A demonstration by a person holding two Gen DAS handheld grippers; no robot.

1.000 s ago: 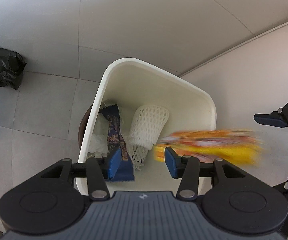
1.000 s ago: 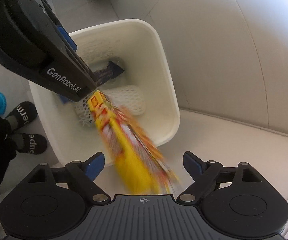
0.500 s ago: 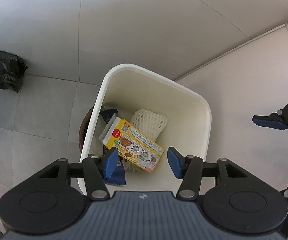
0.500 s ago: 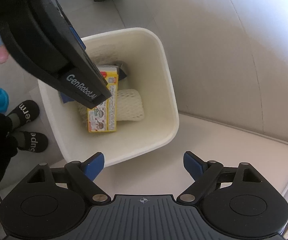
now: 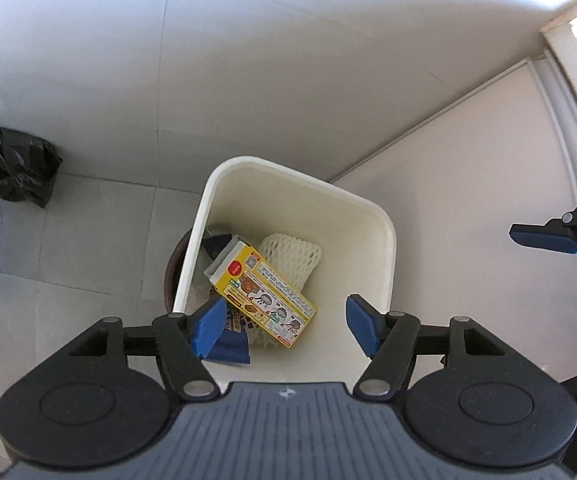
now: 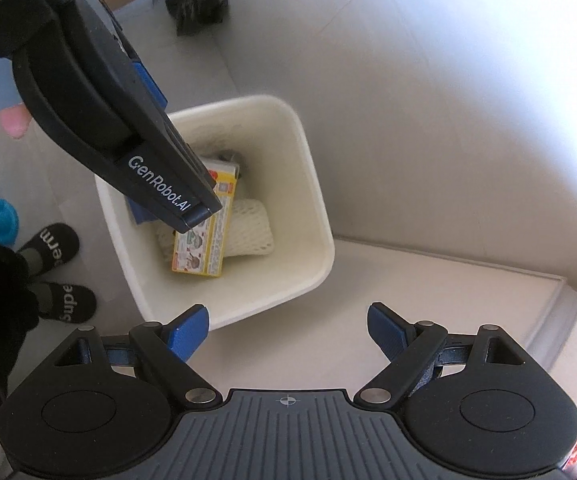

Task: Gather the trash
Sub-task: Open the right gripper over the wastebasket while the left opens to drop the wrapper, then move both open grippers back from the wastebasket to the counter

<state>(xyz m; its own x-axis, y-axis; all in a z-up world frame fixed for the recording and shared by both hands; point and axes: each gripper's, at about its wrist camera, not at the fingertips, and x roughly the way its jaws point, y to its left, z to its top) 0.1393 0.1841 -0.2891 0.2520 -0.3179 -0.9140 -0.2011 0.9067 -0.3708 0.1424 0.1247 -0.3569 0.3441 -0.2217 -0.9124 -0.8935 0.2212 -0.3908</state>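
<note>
Yellow carton (image 6: 202,240) in white bin (image 6: 312,216), on foam net (image 6: 250,226), right gripper (image 6: 288,326) jaws apart

Two wrist views steeply downward from above, both sharing the white bin (image 5: 384,232) (image 6: 312,184).

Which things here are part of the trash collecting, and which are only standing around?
Part of the job:
white bin
yellow carton
white foam net
dark wrapper
left gripper, open
right gripper, open

Only around:
black bag
slippers
</note>
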